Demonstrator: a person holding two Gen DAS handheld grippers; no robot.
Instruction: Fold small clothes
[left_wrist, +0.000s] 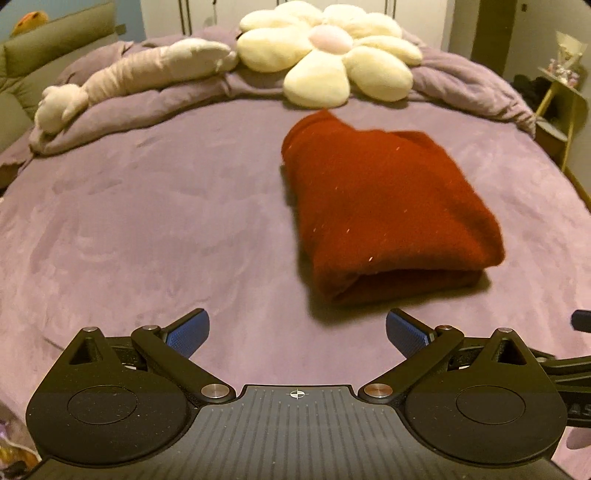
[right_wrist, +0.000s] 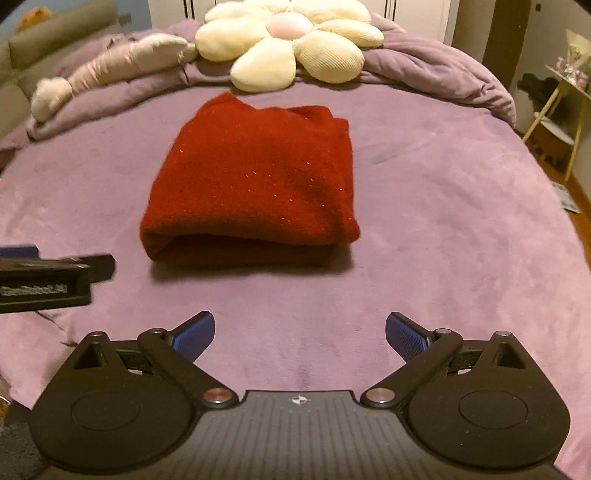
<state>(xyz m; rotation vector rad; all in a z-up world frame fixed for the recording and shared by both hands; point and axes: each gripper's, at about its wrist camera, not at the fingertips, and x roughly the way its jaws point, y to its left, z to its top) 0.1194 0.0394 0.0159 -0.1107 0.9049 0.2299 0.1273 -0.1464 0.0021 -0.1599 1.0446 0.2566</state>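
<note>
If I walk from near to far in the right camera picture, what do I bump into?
right claw → purple bedspread → folded red garment → flower-shaped cushion

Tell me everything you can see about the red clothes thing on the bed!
The red garment is a soft, fuzzy knit, maybe a sweater, with tiny sparkly flecks. It is folded into a thick, roughly square bundle, with layers showing at the rounded near edge. It lies flat on the purple blanket, in front of the cream flower pillow. Nothing else touches it: both grippers are open and held back from it.
</note>
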